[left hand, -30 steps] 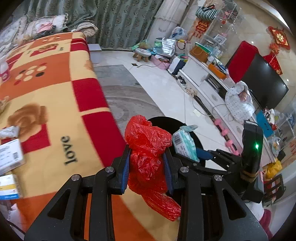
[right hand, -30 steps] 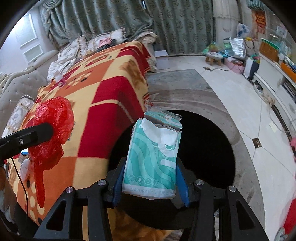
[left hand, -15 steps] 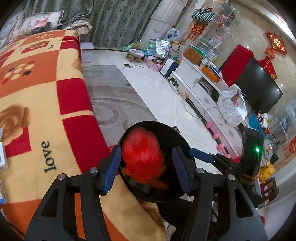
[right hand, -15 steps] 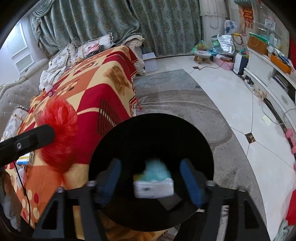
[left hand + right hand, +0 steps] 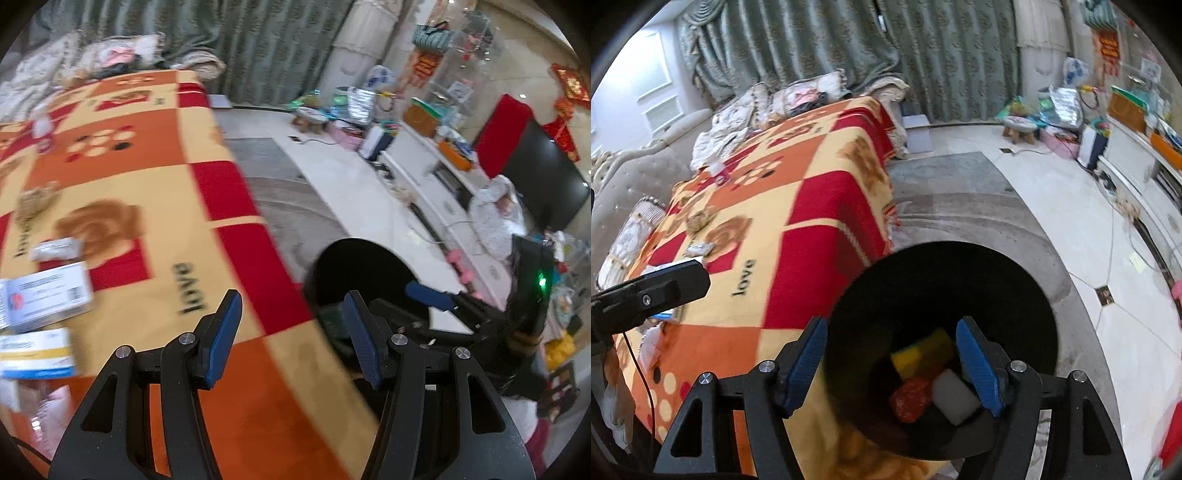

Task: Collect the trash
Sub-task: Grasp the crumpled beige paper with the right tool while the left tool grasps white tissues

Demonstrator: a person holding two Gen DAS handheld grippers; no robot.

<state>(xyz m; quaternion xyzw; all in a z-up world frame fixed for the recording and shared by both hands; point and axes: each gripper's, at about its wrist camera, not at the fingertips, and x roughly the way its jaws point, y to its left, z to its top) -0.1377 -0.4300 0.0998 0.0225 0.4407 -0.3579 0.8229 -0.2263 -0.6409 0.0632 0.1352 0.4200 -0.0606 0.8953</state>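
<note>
Red bag (image 5: 910, 398) and tissue pack (image 5: 955, 397) dropped into black bin (image 5: 1015, 280); both grippers (image 5: 291, 332) (image 5: 892, 365) spread, empty.

Trash (image 5: 925, 384) lies in bin (image 5: 1027, 280) beside blanket (image 5: 812, 229).

blanket (image 5: 155, 206): soft fleecy cloth, matt
bin (image 5: 945, 280): black, matt, smooth plastic by its look
left gripper (image 5: 291, 339): matt black plastic frame, ribbed blue pads, bright metal screws
right gripper (image 5: 894, 369): same make
boxes (image 5: 44, 299): smooth printed cardboard
floor (image 5: 1071, 229): glossy pale tile
curtain (image 5: 849, 48): heavy patterned cloth
rug (image 5: 960, 199): grey, short pile
</note>
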